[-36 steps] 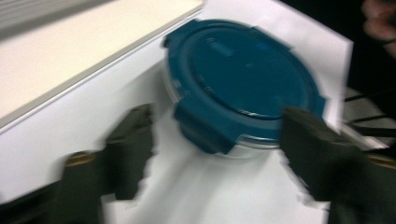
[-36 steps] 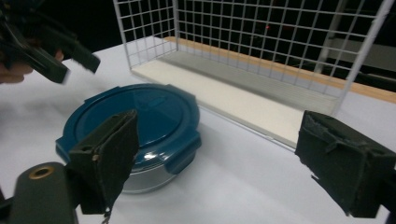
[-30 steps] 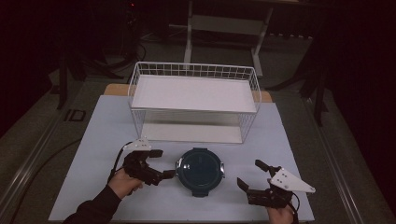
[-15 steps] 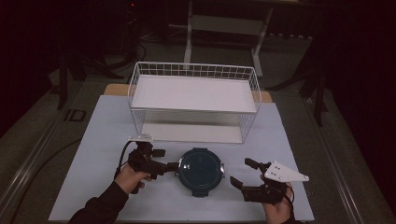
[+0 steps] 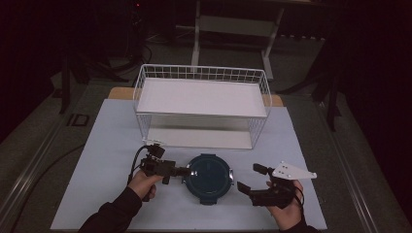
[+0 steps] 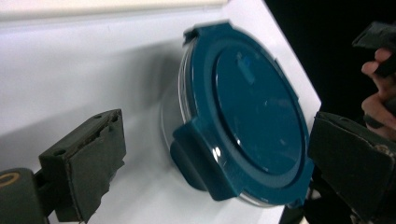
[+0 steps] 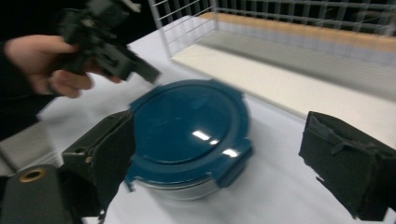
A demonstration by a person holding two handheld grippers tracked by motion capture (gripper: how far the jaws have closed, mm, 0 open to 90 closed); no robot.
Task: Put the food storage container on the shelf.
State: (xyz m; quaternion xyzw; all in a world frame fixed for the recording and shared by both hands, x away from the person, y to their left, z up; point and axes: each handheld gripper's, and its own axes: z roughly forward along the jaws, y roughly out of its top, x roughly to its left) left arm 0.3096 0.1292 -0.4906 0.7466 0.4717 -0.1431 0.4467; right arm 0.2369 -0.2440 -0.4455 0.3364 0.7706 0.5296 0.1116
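My left gripper [image 5: 187,171], jaws spread wide, is right at the left edge of the round blue-lidded box [image 5: 208,177] on the white table [image 5: 97,160], while my right gripper [image 5: 248,179], also spread, waits farther off.

The round container's dark blue plastic lid [image 7: 187,123] was smooth and glossy, with bright reflections on it, and the clear body [image 6: 170,114] under it looked like glass or clear plastic. The white wire basket [image 5: 201,104] was thin coated metal. The white bench [image 5: 107,160] had a matt, even surface. The black jaws carried matt, rough pads with torn edges.
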